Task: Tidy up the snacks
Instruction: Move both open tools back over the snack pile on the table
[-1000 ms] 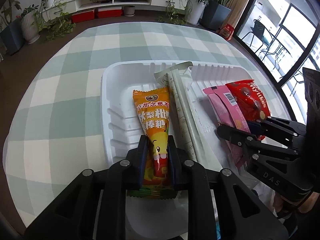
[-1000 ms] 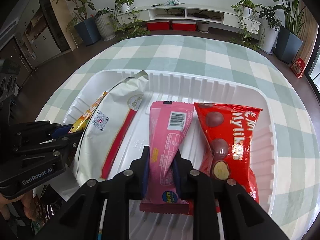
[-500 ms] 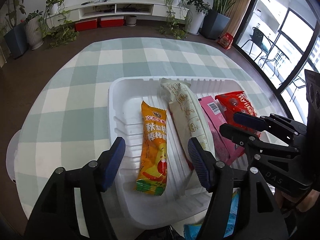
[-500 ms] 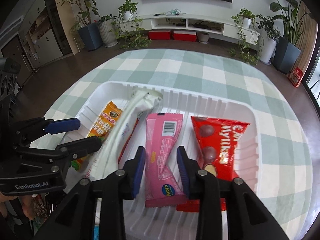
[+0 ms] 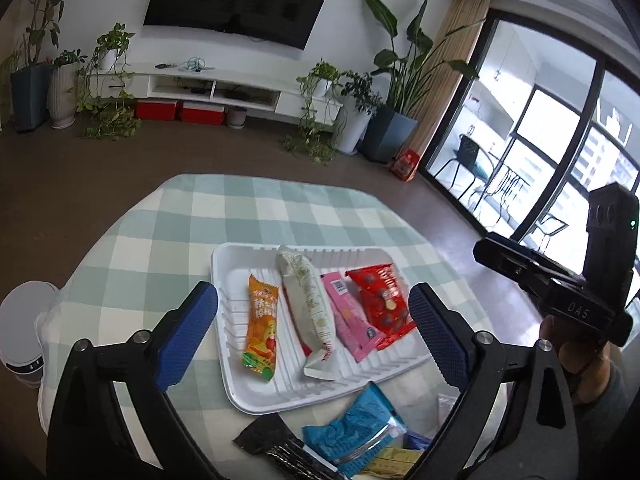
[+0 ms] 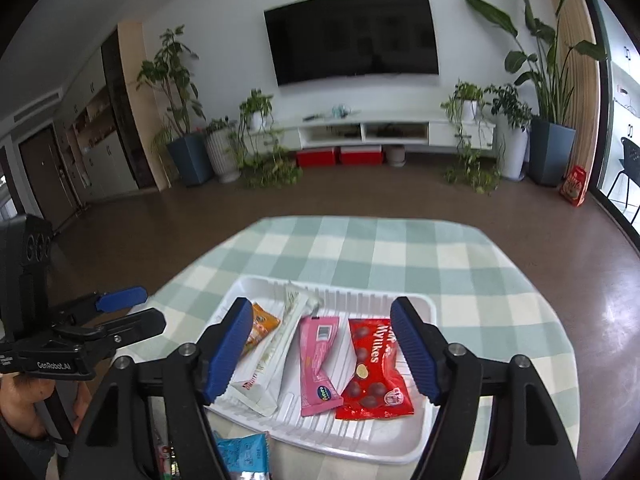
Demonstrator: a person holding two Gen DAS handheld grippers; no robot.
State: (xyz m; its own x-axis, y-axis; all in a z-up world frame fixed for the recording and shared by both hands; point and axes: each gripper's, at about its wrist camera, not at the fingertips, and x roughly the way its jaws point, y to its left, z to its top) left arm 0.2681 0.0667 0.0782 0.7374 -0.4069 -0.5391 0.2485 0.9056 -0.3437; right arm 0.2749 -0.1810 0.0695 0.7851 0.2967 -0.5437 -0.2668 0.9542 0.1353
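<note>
Grippers: while four snacks are lying in the white tray (image 5: 224, 322), you are holding left gripper (image 5: 314, 320) and right gripper (image 6: 322, 350) above it, jaws just opening wide, empty.
Snacks: orange packet (image 5: 261, 330), white packet (image 5: 312, 316), pink packet (image 6: 320, 364), red bag (image 6: 374, 368) are lying side by side.

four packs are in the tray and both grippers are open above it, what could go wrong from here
1. The red chocolate-ball packet and pink wrapper overlap at their lower edges, so adding another snack beside them might shift both.
2. The blue crinkled packet and black wrapper lie crowded together near the white foam tray, so a grab may catch two at once.
</note>
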